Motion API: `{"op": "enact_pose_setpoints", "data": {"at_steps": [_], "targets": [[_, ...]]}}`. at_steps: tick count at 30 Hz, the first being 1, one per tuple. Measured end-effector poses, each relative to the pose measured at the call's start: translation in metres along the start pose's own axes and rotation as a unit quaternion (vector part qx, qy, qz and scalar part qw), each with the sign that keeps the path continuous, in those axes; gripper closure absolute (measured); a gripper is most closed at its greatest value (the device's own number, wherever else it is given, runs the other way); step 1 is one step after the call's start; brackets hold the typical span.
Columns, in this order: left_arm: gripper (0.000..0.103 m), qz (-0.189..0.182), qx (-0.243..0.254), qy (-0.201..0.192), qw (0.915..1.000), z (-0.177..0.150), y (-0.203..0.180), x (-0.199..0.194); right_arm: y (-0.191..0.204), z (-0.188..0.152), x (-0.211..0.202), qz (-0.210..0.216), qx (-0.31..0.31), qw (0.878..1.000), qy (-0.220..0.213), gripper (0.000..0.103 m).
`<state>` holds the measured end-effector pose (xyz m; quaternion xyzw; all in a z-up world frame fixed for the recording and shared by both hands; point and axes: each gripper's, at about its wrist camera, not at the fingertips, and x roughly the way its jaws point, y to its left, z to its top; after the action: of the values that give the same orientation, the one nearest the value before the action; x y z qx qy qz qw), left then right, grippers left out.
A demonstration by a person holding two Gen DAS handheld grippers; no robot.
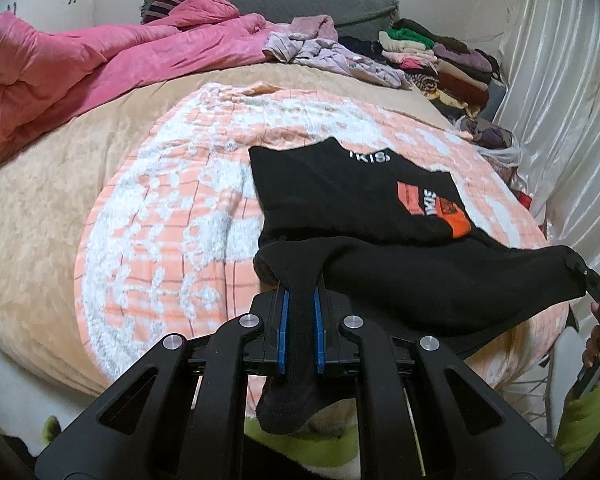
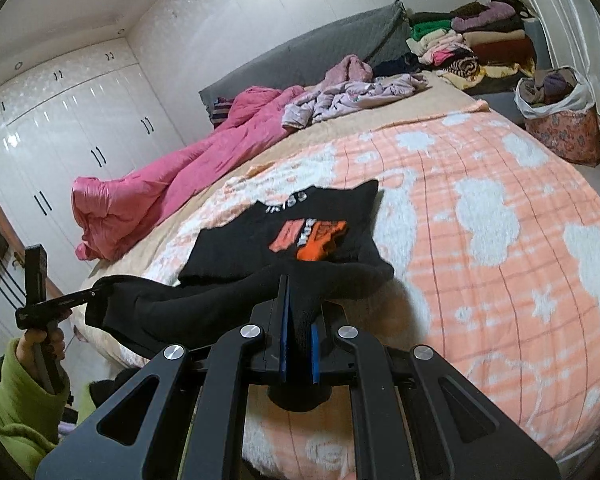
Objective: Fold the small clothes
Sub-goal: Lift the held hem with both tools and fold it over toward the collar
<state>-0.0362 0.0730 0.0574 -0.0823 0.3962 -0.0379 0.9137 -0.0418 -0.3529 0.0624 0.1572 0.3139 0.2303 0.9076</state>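
Note:
A small black garment (image 1: 364, 204) with white lettering and an orange print lies on the peach-and-white blanket (image 1: 160, 220); it also shows in the right wrist view (image 2: 260, 248). Its near edge is lifted and stretched between both grippers. My left gripper (image 1: 300, 300) is shut on one black corner, which hangs down between the blue pads (image 1: 285, 328). My right gripper (image 2: 298, 304) is shut on the other corner. The right gripper shows at the right edge of the left wrist view (image 1: 592, 280), and the left gripper shows at the left of the right wrist view (image 2: 80, 298).
A pink quilt (image 1: 80, 64) lies at the far left of the bed. Loose lilac clothes (image 2: 352, 98) and a stack of folded clothes (image 2: 472, 46) sit by the grey headboard (image 2: 320, 48). A floral bag (image 2: 560, 120) stands beside the bed. White wardrobes (image 2: 60, 132) line the wall.

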Motion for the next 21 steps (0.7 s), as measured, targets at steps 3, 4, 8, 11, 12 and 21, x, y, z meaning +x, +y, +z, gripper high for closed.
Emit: {"op": "enact_pose_setpoints", "data": {"at_steps": [3, 4, 8, 11, 12, 21], "targets": [[0.099, -0.001, -0.005, -0.007, 1.0000, 0.009, 0.004, 0.001, 0.002, 0.010, 0.003, 0.000, -0.007, 1.000, -0.009, 0.096], [0.099, -0.002, -0.009, -0.008, 0.9999, 0.012, 0.005, 0.002, 0.003, 0.014, 0.004, 0.001, -0.008, 1.000, -0.011, 0.096], [0.099, -0.002, -0.012, -0.012, 0.9999, 0.022, 0.007, 0.005, 0.004, 0.025, 0.010, 0.004, -0.011, 1.000, -0.020, 0.096], [0.099, -0.005, -0.014, -0.014, 0.9998, 0.029, 0.008, 0.008, 0.005, 0.032, 0.015, 0.002, -0.011, 1.000, -0.023, 0.096], [0.099, -0.006, -0.014, -0.014, 0.9998, 0.030, 0.009, 0.009, 0.005, 0.034, 0.016, 0.002, -0.012, 1.000, -0.024, 0.096], [0.099, -0.016, -0.020, -0.013, 0.9996, 0.049, 0.013, 0.024, 0.002, 0.050, 0.035, -0.011, -0.001, 1.000, -0.026, 0.096]]}}
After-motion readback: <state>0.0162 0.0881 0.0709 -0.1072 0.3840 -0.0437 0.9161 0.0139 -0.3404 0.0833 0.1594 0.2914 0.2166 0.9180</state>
